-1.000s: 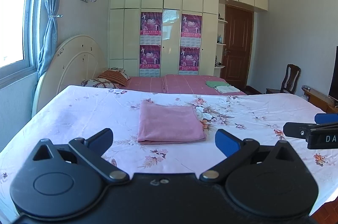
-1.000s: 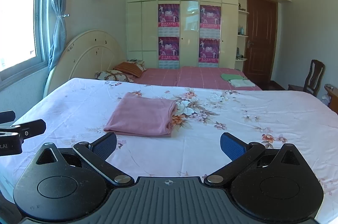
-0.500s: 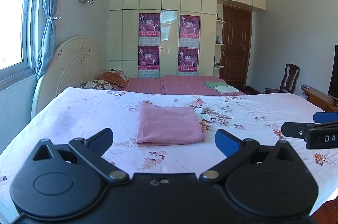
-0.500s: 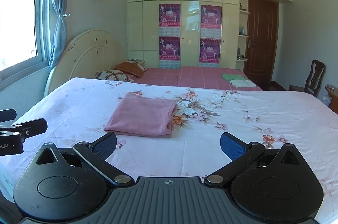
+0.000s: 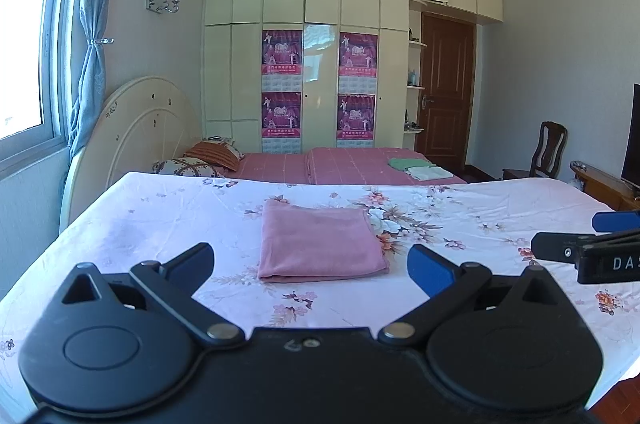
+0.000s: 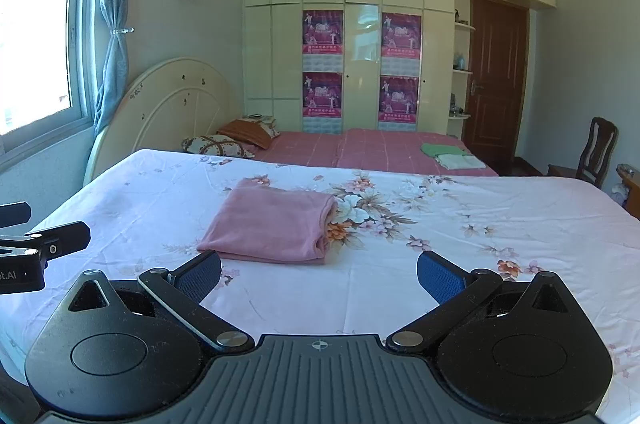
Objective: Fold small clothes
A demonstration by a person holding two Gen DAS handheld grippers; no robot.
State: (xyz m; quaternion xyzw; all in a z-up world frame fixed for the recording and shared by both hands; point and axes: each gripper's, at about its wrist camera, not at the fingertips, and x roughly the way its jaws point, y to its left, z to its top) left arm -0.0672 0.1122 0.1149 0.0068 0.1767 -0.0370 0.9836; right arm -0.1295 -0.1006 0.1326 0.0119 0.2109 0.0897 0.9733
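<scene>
We see the right tool (image 5: 592,244) cut off by the frame edge, the left tool (image 6: 44,244) likewise. Poster (image 6: 322,32) print too small to read.

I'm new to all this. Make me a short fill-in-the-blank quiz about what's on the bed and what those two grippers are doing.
1. The folded cloth lying on the floral bedsheet is ____ in colour.
2. The left gripper and the right gripper both have their jaws ____.
3. Neither gripper is ____ the cloth.
4. On the far bed, a green and a white item lie near its ____ end.

Missing words: pink; open; touching; right
</scene>
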